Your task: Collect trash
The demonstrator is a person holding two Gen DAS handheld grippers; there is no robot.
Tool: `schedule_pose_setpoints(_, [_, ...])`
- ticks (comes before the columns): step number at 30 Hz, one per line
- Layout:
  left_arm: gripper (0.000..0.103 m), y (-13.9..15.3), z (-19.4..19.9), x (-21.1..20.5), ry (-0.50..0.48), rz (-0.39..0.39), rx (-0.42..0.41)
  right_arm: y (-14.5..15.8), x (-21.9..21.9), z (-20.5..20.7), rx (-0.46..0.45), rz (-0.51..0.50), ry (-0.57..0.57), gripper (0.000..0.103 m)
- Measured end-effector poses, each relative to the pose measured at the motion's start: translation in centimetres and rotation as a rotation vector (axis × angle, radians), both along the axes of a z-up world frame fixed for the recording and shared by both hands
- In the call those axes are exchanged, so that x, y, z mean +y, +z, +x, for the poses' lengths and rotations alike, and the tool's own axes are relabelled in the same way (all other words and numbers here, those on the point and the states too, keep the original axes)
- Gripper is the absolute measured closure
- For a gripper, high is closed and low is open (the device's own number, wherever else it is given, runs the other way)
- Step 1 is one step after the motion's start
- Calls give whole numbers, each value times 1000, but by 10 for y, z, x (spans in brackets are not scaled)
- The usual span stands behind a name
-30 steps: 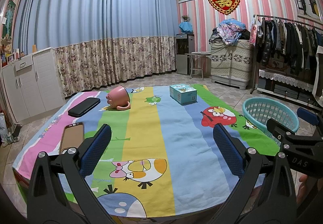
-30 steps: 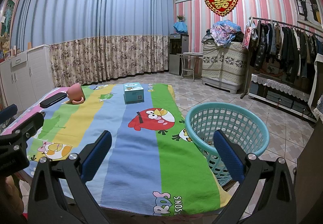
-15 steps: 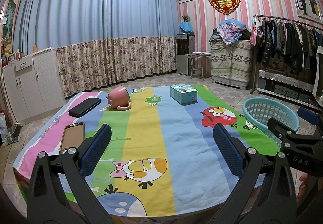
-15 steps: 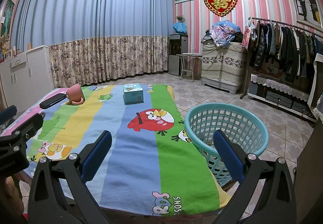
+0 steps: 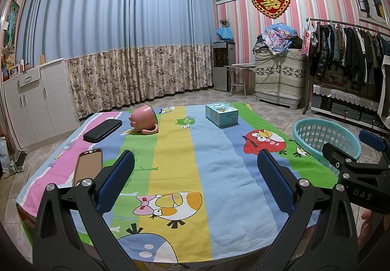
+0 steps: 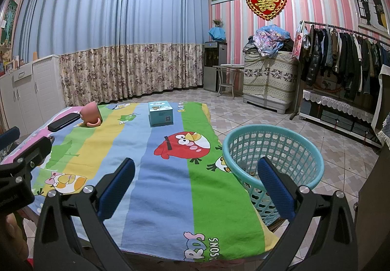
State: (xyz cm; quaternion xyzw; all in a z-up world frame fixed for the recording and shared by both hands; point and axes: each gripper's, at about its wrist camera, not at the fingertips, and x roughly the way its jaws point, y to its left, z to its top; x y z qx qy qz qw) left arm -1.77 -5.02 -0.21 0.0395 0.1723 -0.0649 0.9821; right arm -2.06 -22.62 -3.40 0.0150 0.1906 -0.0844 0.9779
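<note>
The left gripper point(image 5: 195, 166) hovers over the near edge of the bench point(image 5: 175, 154), its blue-padded jaws spread wide with nothing between them. The right gripper point(image 6: 196, 168) is also held wide and empty, above the near right part of the bench, its right finger in front of the turquoise basket point(image 6: 273, 149).

The bench carries a striped cartoon cloth point(image 6: 168, 173) with a red bird printed on it. On the far side, a pink mug point(image 5: 143, 119) lies tipped on its side, handle toward the near edge. Just left of it lies a black case point(image 5: 102, 130), and nearer the left gripper a phone point(image 5: 89, 168) lies flat with a brownish screen. A light blue box point(image 5: 221, 115) stands on the far right part of the cloth, well apart from the mug.

The turquoise basket point(image 5: 326, 141) stands just beside the bench's right edge; what shows of its inside looks bare. In the left wrist view, the right gripper's black frame appears in front of the basket.
</note>
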Motion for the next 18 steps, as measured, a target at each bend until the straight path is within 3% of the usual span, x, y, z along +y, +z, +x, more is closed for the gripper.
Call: schedule_pose_setpoints(18, [5,7,5,2,9,-2,0,1,0,-1,-3,0,0,5])
